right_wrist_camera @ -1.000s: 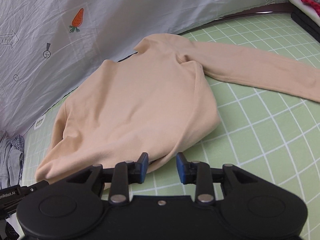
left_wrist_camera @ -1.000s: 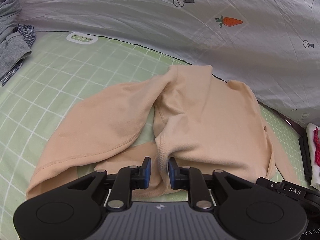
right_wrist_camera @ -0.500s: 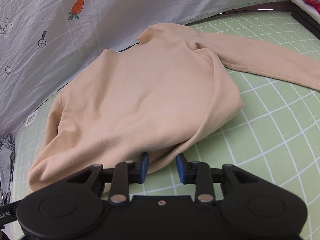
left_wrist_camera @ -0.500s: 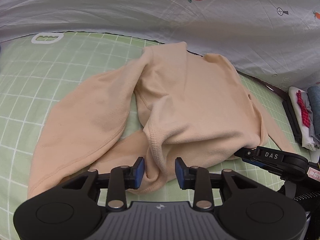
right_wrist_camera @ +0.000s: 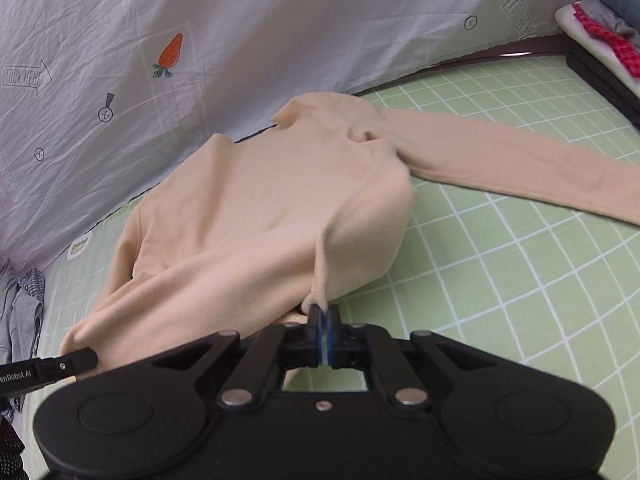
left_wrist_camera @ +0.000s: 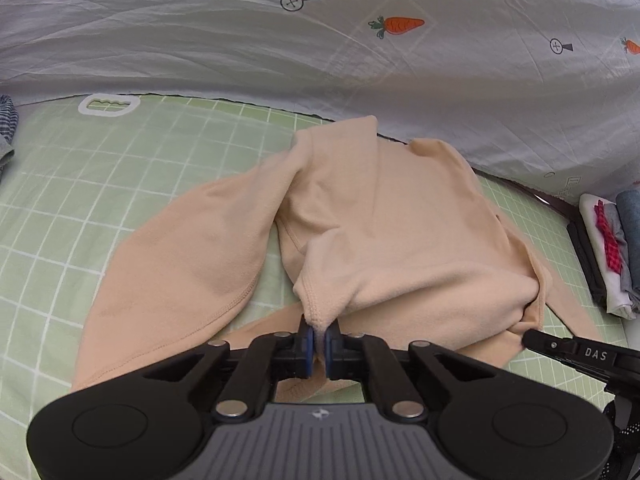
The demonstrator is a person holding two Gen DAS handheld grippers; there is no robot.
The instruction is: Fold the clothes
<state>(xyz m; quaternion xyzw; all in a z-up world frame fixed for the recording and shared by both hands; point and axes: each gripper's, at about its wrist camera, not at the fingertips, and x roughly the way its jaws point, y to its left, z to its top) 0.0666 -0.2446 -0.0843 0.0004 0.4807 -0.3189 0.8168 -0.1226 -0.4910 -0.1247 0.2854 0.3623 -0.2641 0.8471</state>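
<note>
Peach-coloured long-sleeved fleece sweater (left_wrist_camera: 400,240) lies spread on the green grid-lined mat (left_wrist_camera: 100,184) at the middle of both views, its collar toward twelve o'clock against the wrinkled grey-white sheet printed with orange carrots (left_wrist_camera: 280,48). One sleeve lies flat toward three o'clock in the right wrist view; the other drapes toward eight o'clock in the left wrist view. A stack of folded clothes (white, red-checked, grey, blue) (left_wrist_camera: 612,252) sits at three o'clock by the mat's edge, and a crumpled grey striped garment (right_wrist_camera: 24,308) lies at nine o'clock. The left hand-held gripper (left_wrist_camera: 316,338) has just been closing, and its blue pads now pinch the sweater's hem at six o'clock. The right hand-held gripper (right_wrist_camera: 323,322) has likewise just closed, clamping a raised ridge of the hem at six o'clock.
</note>
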